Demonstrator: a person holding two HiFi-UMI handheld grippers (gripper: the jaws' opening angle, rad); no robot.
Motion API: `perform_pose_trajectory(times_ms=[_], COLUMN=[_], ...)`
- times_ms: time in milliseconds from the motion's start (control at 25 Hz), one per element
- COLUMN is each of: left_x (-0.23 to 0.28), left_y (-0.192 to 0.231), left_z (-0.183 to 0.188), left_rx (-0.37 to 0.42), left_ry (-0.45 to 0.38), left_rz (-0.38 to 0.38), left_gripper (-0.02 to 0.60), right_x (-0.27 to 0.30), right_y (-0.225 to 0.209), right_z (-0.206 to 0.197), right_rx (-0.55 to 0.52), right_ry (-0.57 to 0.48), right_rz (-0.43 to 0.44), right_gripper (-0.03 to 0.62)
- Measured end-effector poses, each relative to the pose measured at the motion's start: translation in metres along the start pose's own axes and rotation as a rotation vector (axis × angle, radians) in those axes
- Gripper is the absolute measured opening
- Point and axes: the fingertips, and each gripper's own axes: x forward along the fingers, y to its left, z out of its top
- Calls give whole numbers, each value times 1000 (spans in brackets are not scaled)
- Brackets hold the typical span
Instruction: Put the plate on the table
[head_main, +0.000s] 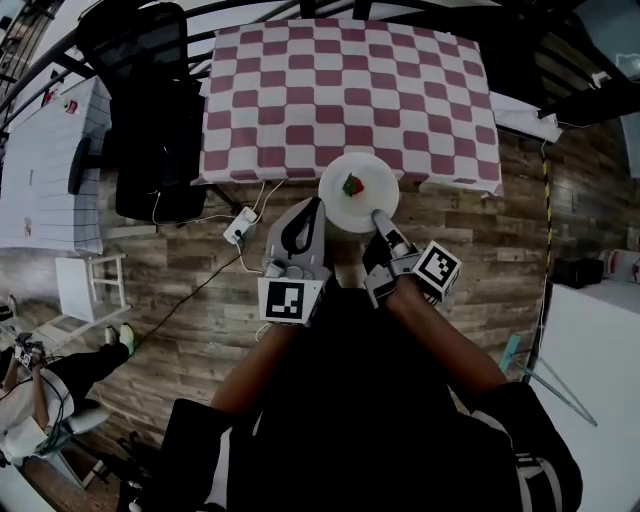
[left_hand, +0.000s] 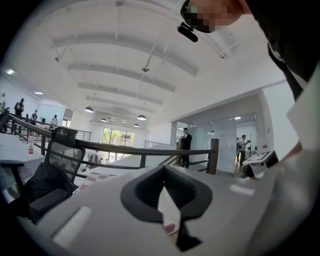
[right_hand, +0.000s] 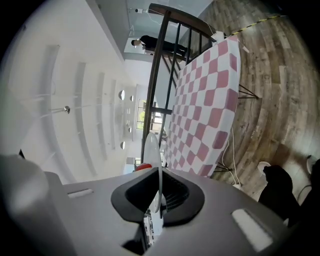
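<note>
A white plate (head_main: 350, 205) with a small red and green piece of food (head_main: 353, 185) on it hangs over the front edge of the table (head_main: 300, 90), which has a red and white checked cloth. My right gripper (head_main: 380, 215) is shut on the plate's near rim. In the right gripper view the plate (right_hand: 151, 145) shows edge-on between the jaws of the right gripper (right_hand: 159, 187), beside the checked table (right_hand: 205, 100). My left gripper (head_main: 316, 205) is shut and empty, with its tip just left of the plate. The left gripper (left_hand: 167, 200) points up toward the ceiling in its own view.
A black office chair (head_main: 150, 120) stands against the table's left side. A white power adapter (head_main: 239, 230) and its cables lie on the wooden floor below the table's front edge. A white desk (head_main: 50, 170) and stool (head_main: 90, 285) are at the left, and a white counter (head_main: 590, 380) at the right.
</note>
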Motion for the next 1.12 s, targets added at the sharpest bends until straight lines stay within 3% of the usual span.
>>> perform_pose_trajectory(times_ms=[440, 680, 960, 1120], left_x=[66, 88, 105, 104], left_y=[86, 125, 151, 150], left_z=[13, 24, 22, 14], left_rx=[-29, 29, 22, -7], left_ry=[7, 0, 10, 11], left_rz=[-38, -49, -54, -36], left_gripper=[8, 8, 8, 8], right_x=[97, 134, 153, 155], right_y=[34, 53, 46, 49], right_z=[30, 36, 43, 51], right_rx=[-2, -15, 11, -44], right_ry=[-58, -82, -114, -96], right_rz=[-31, -30, -66, -64], right_gripper=[9, 9, 11, 12])
